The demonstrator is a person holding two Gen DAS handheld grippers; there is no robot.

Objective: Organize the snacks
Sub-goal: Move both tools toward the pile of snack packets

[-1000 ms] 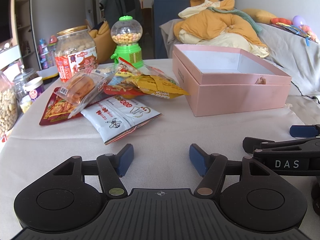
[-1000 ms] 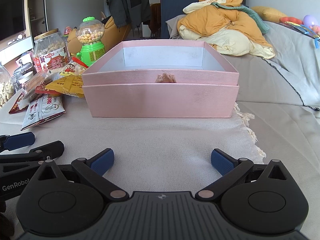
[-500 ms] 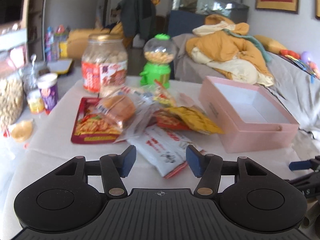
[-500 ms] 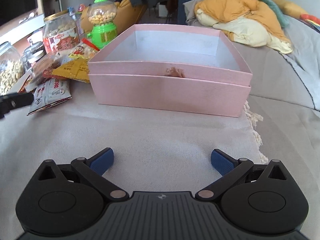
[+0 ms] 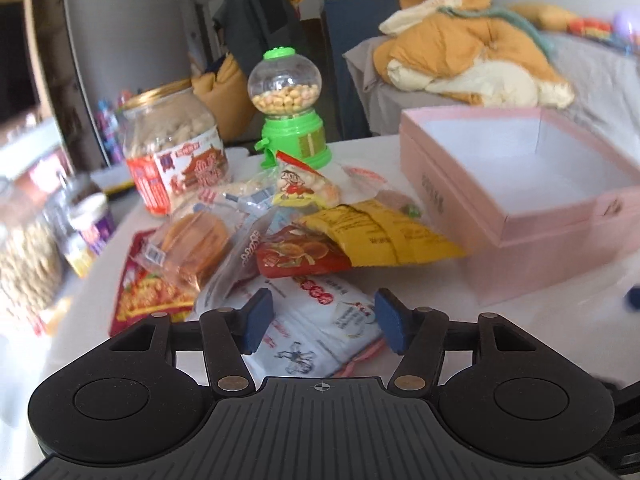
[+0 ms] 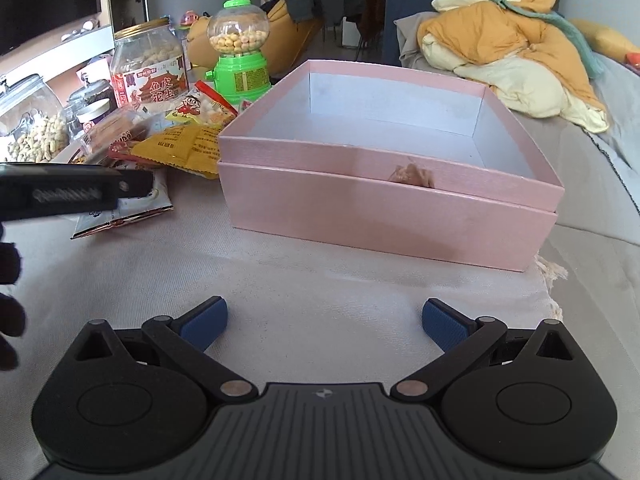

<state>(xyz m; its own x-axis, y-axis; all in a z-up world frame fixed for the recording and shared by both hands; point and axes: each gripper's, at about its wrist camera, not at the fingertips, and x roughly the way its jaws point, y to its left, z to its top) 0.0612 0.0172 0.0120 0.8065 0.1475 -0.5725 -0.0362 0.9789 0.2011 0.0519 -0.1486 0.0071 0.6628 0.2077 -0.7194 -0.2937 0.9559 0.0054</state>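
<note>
Snack packets [image 5: 320, 248] lay heaped toward the surface's left edge, just beside the empty pink box [image 5: 520, 200]. Over the last second the left gripper [image 5: 320, 316] had advanced from bare cloth until its spread fingers straddled the white packet [image 5: 316, 328], nearest of the heap; a first pick looked imminent. The right gripper [image 6: 324, 320] waited before the box, fingers wide apart, holding nothing.

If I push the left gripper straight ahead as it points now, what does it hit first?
Most likely the white snack packet, which lies right between the open fingers of the left gripper. The red packet comes next, though depth is hard to judge.
</note>
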